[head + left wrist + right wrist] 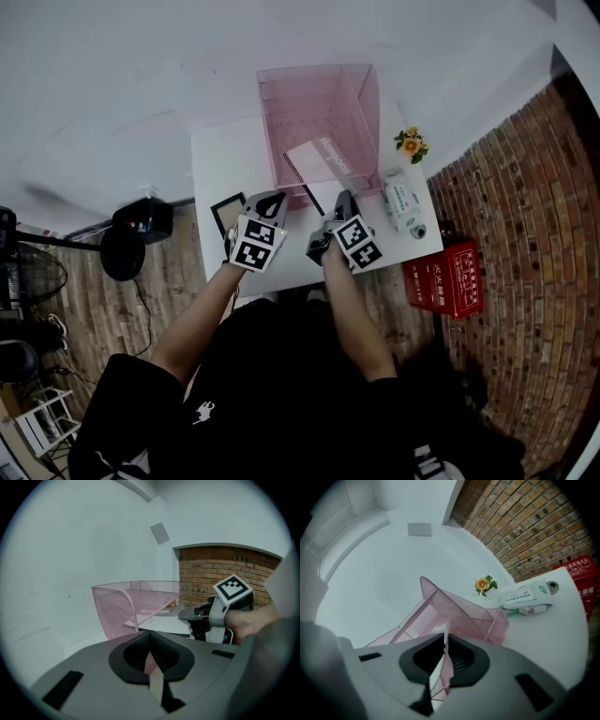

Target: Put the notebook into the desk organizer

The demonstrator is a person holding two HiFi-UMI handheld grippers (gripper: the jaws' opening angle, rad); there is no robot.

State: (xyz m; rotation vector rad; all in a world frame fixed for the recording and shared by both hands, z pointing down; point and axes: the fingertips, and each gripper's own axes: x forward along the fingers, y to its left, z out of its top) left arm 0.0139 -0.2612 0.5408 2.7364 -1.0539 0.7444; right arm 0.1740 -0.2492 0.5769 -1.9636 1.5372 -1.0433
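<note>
I'm gripping the notebook [321, 161] with the right gripper [444, 641]. Its dark ribbed pads are clenching the thin near edge, which is showing edge-on as a pale sliver. The notebook is a slim, flat rectangle with a pale pinkish cover and a dark line along its left edge. It is lying tilted, its far part over the front of the desk organizer [281, 112] and its near corner sticking out above the table [220, 159]. The organizer is an open-topped box of fine pink wire mesh, standing on the smooth white tabletop. The left gripper [150, 644] is hovering just left of the notebook, jaws pressed together, with nothing that I can make out between them. To the right, a soft white plastic wipes pack [401, 204] is lying near a small yellow flower [411, 142]. A black-rimmed rectangular frame [228, 214] is lying flat beside the left gripper.
</note>
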